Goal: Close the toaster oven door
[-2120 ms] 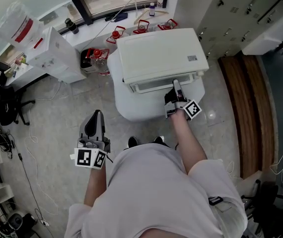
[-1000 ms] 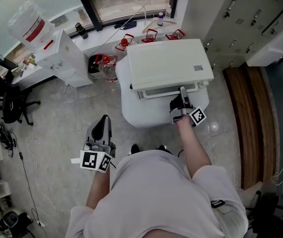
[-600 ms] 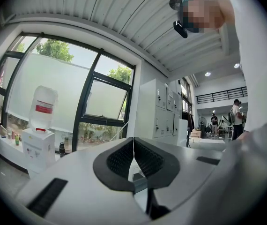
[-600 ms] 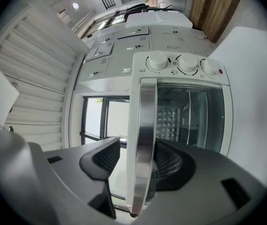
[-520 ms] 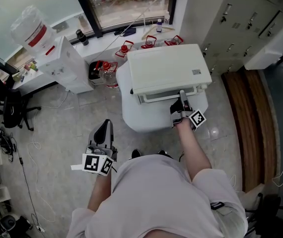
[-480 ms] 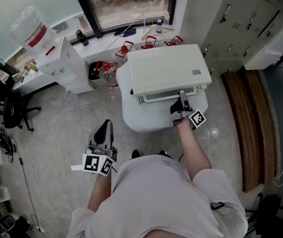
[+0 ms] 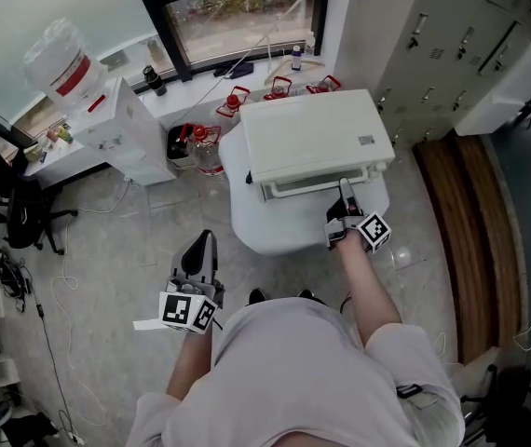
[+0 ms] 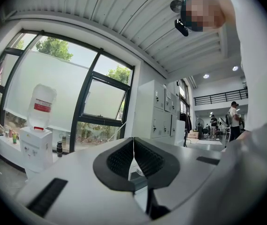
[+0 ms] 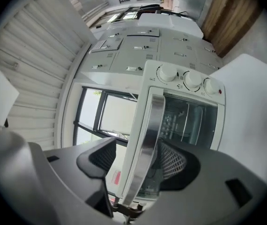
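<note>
A white toaster oven (image 7: 312, 138) stands on a round white table (image 7: 265, 231). In the right gripper view its glass door (image 9: 185, 125) stands up against the oven front, with three knobs (image 9: 189, 81) beside it. The metal door handle (image 9: 147, 139) runs between the jaws of my right gripper (image 9: 138, 156), whose jaws are opening. One pad (image 9: 100, 156) stands well off the bar and the other pad (image 9: 174, 161) lies close beside it. In the head view this right gripper (image 7: 345, 214) sits at the oven's front edge. My left gripper (image 7: 197, 266) hangs low over the floor, shut and empty, also seen as left gripper (image 8: 133, 146).
A water dispenser (image 7: 107, 119) with a bottle stands at the left by the window. Red-topped containers (image 7: 275, 89) sit on the floor behind the table. Grey lockers (image 7: 433, 35) line the right side. An office chair (image 7: 5, 203) is at the far left.
My right gripper has drawn back a little from the oven front toward the person. The left gripper has stayed low at the person's side. The head view has shifted slightly.
</note>
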